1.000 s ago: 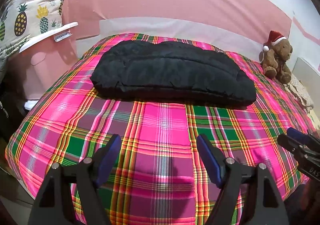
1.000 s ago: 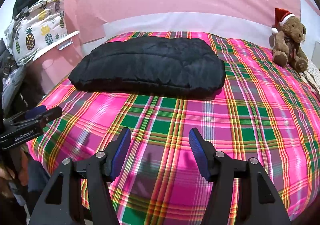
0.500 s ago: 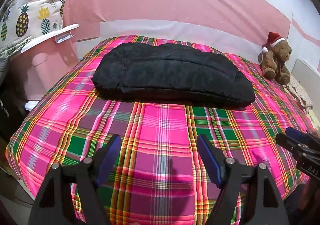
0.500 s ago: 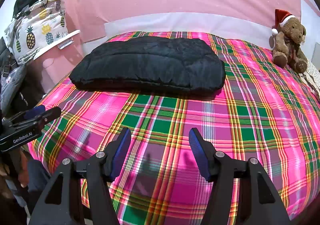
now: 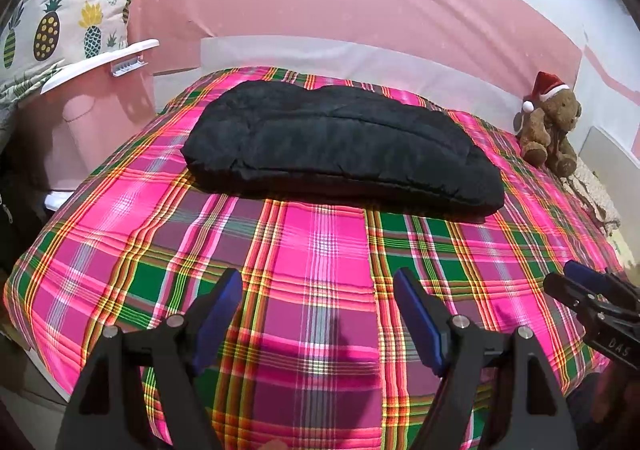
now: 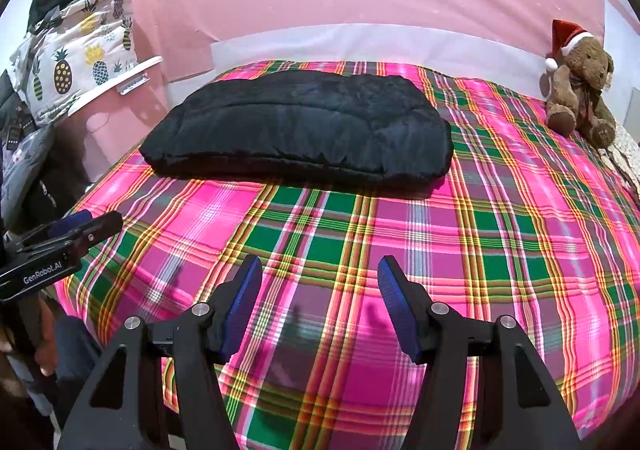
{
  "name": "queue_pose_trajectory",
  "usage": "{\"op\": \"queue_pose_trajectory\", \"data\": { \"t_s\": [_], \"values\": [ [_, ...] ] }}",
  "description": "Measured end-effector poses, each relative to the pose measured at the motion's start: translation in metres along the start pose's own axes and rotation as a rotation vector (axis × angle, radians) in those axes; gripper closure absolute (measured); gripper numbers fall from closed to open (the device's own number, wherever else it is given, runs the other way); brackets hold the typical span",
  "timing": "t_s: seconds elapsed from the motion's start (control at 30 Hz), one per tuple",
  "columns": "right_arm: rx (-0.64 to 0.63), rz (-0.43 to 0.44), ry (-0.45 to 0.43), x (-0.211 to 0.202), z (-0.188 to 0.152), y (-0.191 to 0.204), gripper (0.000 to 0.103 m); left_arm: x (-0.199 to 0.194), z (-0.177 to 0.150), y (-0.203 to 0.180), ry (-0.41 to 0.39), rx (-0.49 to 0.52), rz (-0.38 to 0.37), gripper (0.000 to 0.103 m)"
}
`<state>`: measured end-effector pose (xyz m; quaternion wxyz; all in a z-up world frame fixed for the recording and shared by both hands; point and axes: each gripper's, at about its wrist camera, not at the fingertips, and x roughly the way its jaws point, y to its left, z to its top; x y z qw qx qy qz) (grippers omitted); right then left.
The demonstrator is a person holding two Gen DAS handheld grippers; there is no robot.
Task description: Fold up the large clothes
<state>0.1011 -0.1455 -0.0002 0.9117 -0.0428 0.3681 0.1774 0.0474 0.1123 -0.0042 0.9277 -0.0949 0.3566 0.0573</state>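
Garment: a black padded garment (image 5: 340,154) lies across the far half of the bed, already doubled into a long thick bundle, its long edge facing the near side; that placement probably leaves bare cover in front of it for further folds.
Bed cover: pink-and-green plaid cover (image 5: 320,262), stretched flat, serving as the folding surface.
Left gripper (image 5: 318,314): jaws spread apart, nothing between them; held above the near edge of the bed, tilted down toward the cover, well apart from the garment.
Right gripper (image 6: 318,302): jaws likewise spread and empty, poised over the near edge beside its partner, also well short of the garment.
Pairing: each gripper shows at the rim of the other's view, so the two stand side by side, apparently ready to take the bundle at two points at once.
Teddy bear (image 6: 580,86): seated at the far right corner in a red hat, clear of the folding area.
Pineapple-print cloth (image 5: 60,30): heaped at the left, off the bed.
Stage, as judged: folding looks largely done, or paused between folds.
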Motion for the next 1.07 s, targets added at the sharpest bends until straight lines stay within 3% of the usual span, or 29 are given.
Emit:
{"op": "queue_pose_trajectory", "data": {
  "t_s": [1.07],
  "values": [
    [-0.021, 0.003, 0.003, -0.007, -0.005, 0.005, 0.043, -0.013, -0.01, -0.005, -0.02, -0.001, 0.069, 0.02]
  ]
}}
